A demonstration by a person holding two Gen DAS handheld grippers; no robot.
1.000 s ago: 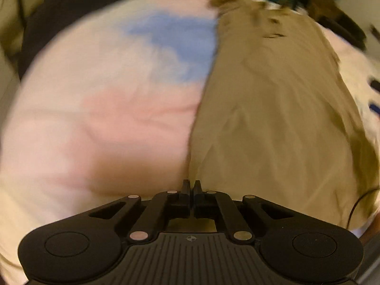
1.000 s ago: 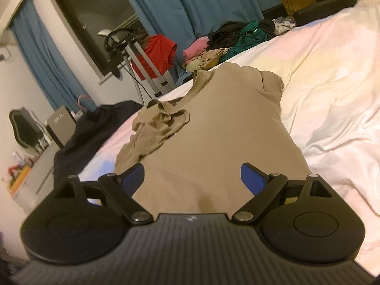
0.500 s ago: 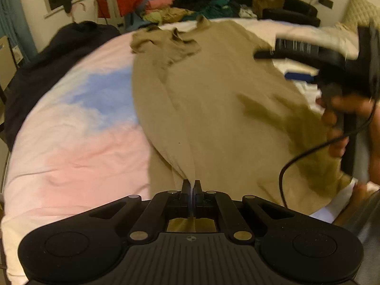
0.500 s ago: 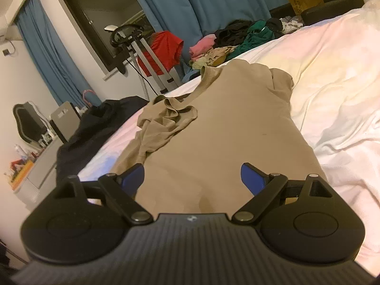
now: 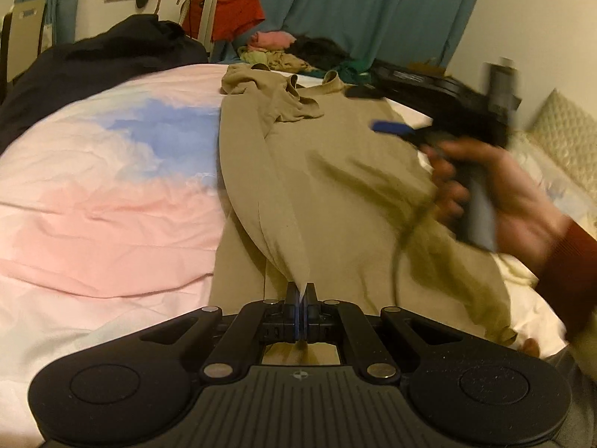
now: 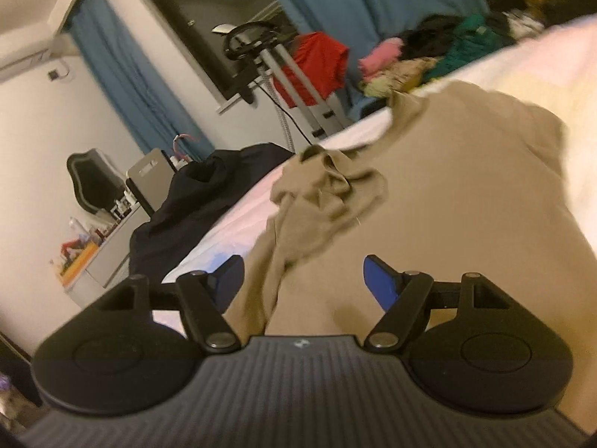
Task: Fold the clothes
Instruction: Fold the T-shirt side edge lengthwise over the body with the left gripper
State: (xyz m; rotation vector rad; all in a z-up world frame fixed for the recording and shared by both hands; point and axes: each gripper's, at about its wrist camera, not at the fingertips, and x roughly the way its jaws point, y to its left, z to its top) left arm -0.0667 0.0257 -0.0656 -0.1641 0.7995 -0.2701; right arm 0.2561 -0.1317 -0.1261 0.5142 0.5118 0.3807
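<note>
left gripper (image 5: 300,293): black body, ribbed grey-black front plate, small round emblem at centre
linkage: black bars, silver round pivot pins, a round recessed disc on each side
pads: blue, thin
right gripper (image 6: 303,274): same black build, ribbed plate, silver pins, two side discs
fingers (image 6: 378,280): blue faces on black arms
handle (image 5: 479,201): dark grey grip, blurred
cable (image 5: 401,246): thin, black
sleeve (image 5: 571,261): dark red, ribbed cuff

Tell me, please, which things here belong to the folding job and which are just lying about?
Job: tan shirt; left gripper, shut on its hem; right gripper, closing above it.

Lying about: dark garment; clothes pile; red cloth.
</note>
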